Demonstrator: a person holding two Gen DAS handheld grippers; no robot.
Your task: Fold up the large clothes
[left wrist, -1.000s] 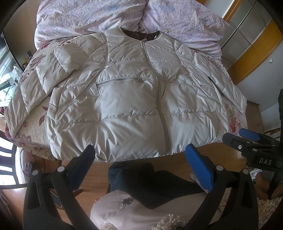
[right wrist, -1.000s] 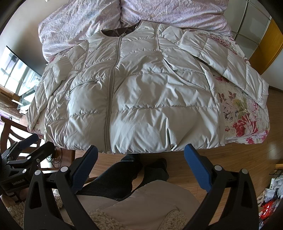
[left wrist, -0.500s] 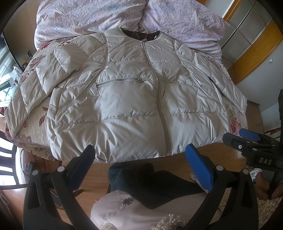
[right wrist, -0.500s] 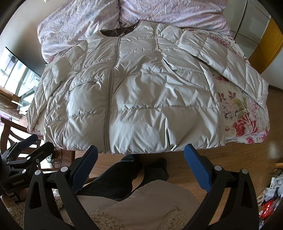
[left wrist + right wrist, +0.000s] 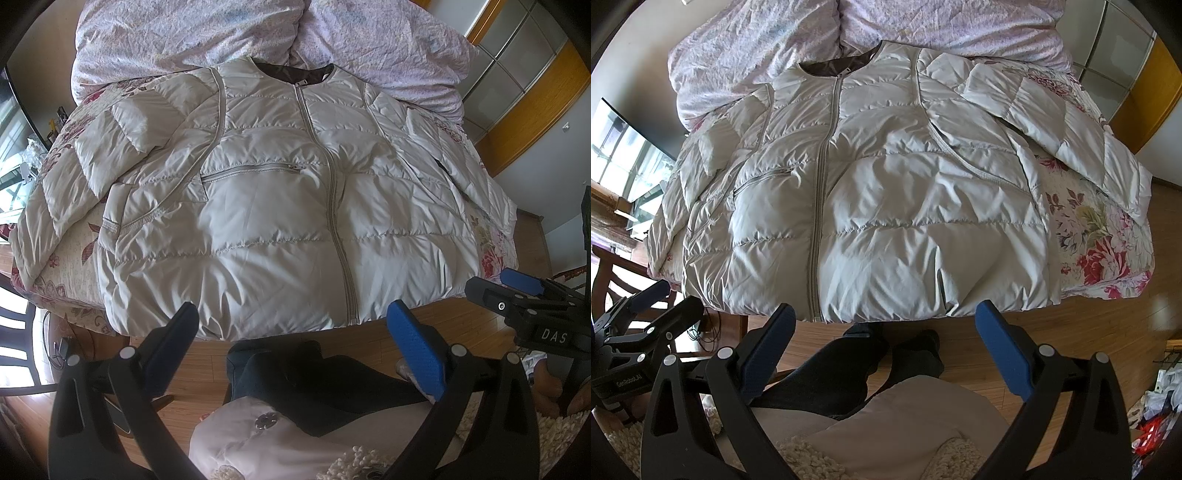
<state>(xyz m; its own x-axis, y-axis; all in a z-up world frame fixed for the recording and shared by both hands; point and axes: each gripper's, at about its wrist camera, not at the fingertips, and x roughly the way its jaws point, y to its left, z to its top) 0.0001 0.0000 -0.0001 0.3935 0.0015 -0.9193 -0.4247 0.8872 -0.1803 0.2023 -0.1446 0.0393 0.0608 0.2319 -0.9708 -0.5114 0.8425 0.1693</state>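
A cream quilted puffer jacket [image 5: 280,221] [image 5: 894,206] lies flat and zipped on a bed, front up, collar at the far end, hem at the near edge. Both sleeves are spread outward. My left gripper [image 5: 295,332] is open, held back from the hem over the floor, nothing between its blue pads. My right gripper [image 5: 884,328] is likewise open just short of the hem. Each gripper shows at the edge of the other's view: the right gripper [image 5: 532,306] and the left gripper [image 5: 639,332].
The floral bedspread [image 5: 1097,236] shows beside the jacket, with a lilac duvet [image 5: 221,33] bunched at the head. A person's dark-trousered legs [image 5: 857,365] stand on the wooden floor [image 5: 1071,332] below the hem. A wooden chair [image 5: 609,273] stands left; wardrobe doors [image 5: 524,62] right.
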